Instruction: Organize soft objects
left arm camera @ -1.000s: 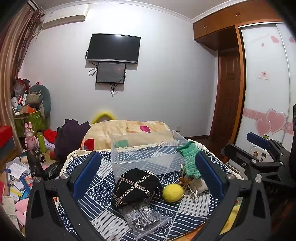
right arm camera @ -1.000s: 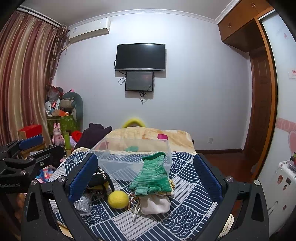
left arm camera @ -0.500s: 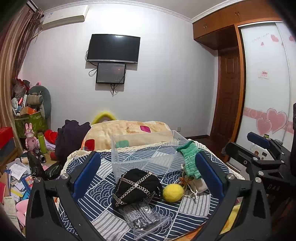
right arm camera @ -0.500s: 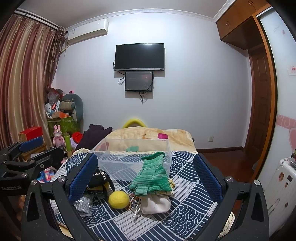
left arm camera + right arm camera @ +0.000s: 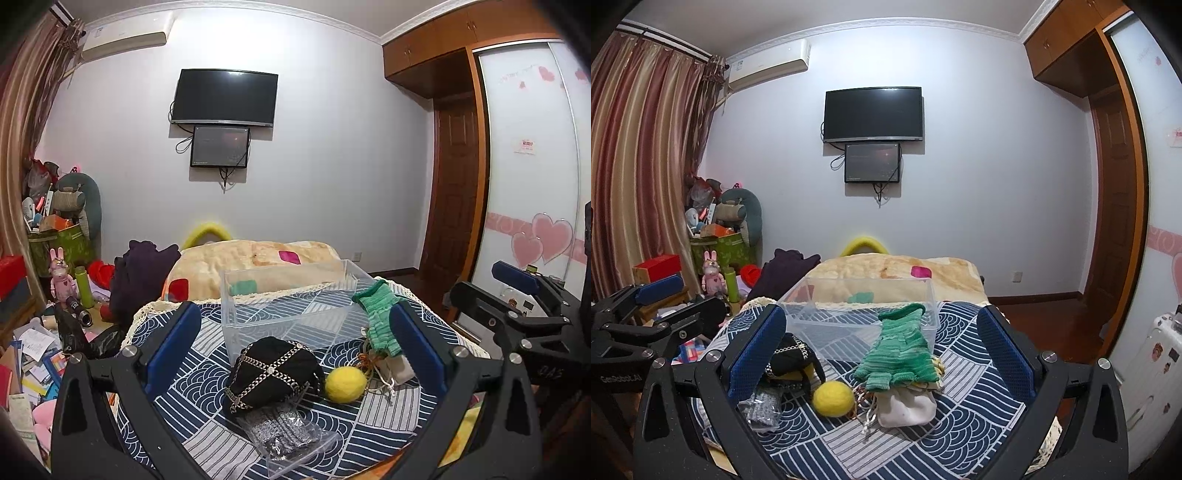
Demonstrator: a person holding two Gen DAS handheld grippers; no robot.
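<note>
Green glove (image 5: pixel 899 350) on patterned cloth (image 5: pixel 960 417), clear bin (image 5: pixel 864 317) behind, wall television (image 5: pixel 872 113)

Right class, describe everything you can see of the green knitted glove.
The green knitted glove is striped in light and darker green, with a ribbed cuff leaning against the clear plastic bin's front wall. It lies limp, its short fingers toward the camera, draped over a white drawstring pouch on the patterned blue cloth. Neither gripper touches it.
</note>
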